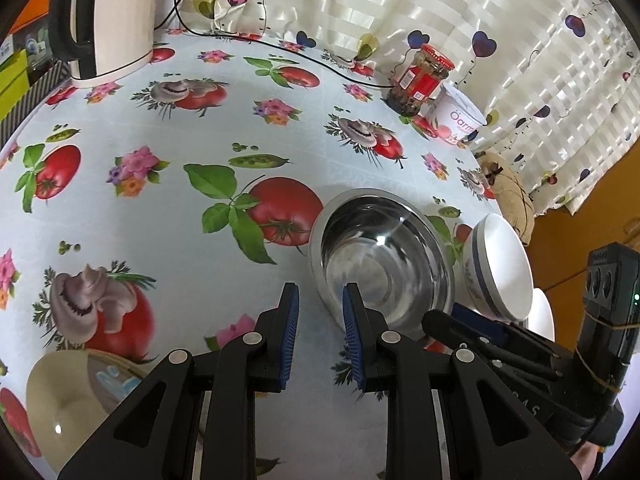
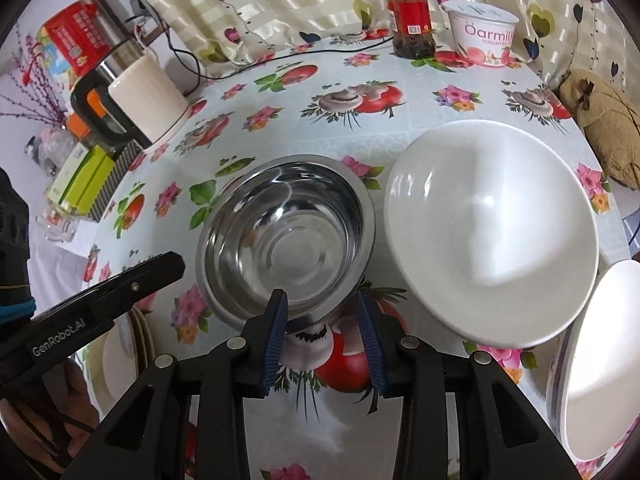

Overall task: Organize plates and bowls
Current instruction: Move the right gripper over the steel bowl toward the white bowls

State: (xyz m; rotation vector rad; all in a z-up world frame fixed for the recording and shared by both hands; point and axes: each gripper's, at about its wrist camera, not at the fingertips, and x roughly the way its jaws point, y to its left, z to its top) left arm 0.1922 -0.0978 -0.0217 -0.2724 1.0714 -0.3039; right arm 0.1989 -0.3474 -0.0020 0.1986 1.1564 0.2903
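Steel bowl [image 2: 286,236] on counter [image 2: 440,108] being straddled at near rim by right tool [image 2: 322,312], part open, gripping nothing; left tool [image 1: 320,308] beside bowl, part open, empty.

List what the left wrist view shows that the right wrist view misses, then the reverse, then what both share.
Only the left wrist view: the blue band on the outside of the white bowl, and the painted inside of a cream dish at lower left.

Only the right wrist view: the white bowl's whole interior, a red box, a green box, and the right tongs open with the steel bowl's near rim between them.

Both: the steel bowl, jar, yogurt tub, kettle and the left tongs, open.
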